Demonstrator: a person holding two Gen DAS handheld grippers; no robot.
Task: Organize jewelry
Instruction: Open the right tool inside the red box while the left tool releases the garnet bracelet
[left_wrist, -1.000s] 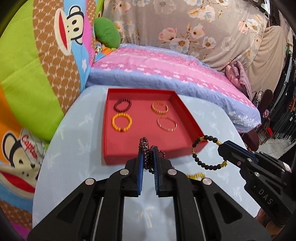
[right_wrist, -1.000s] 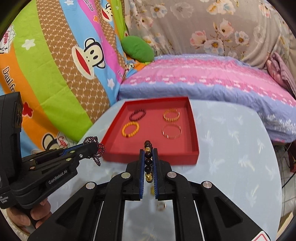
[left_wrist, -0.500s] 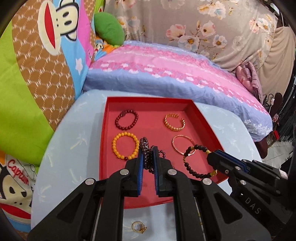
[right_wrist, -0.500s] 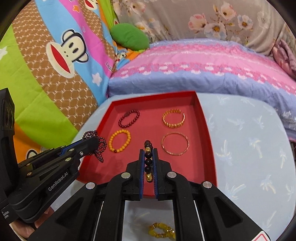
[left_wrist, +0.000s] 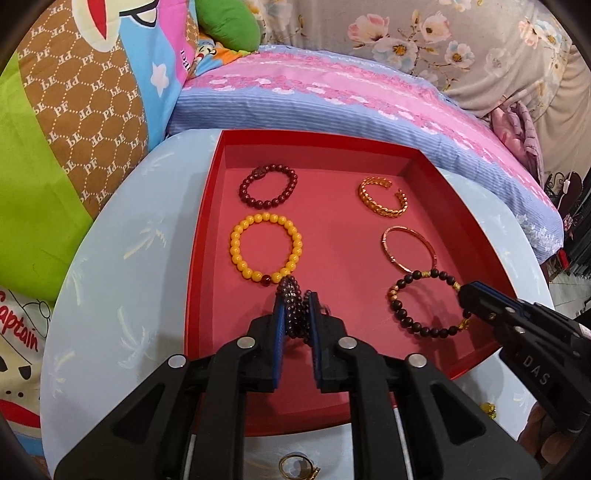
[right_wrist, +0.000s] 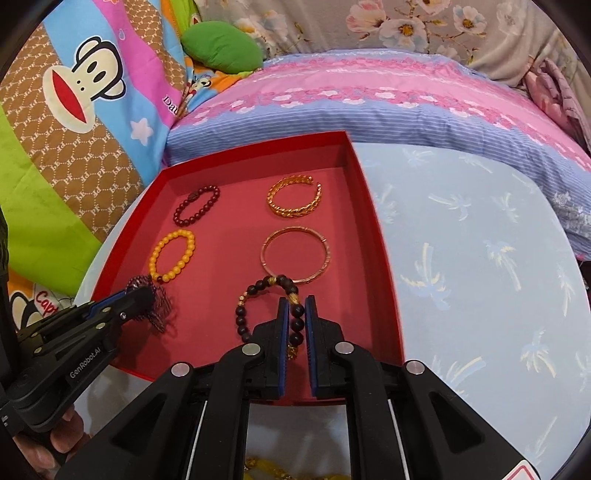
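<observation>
My left gripper (left_wrist: 294, 312) points forward and down, its two blue-padded fingers (left_wrist: 279, 325) drawn close — clamped on a bunch of small dark purple beads (left_wrist: 291, 306) that fills the gap between them. My right gripper (right_wrist: 295, 317) sits beside it at much the same tilt, pads pinching a strand of larger dark beads (right_wrist: 258, 295) near a gold spacer. From the left camera the right one's tip comes in from the right edge; from the right camera my left one reaches in from lower left — a bit of my hand (right_wrist: 66, 439) shows under its handle.
</observation>
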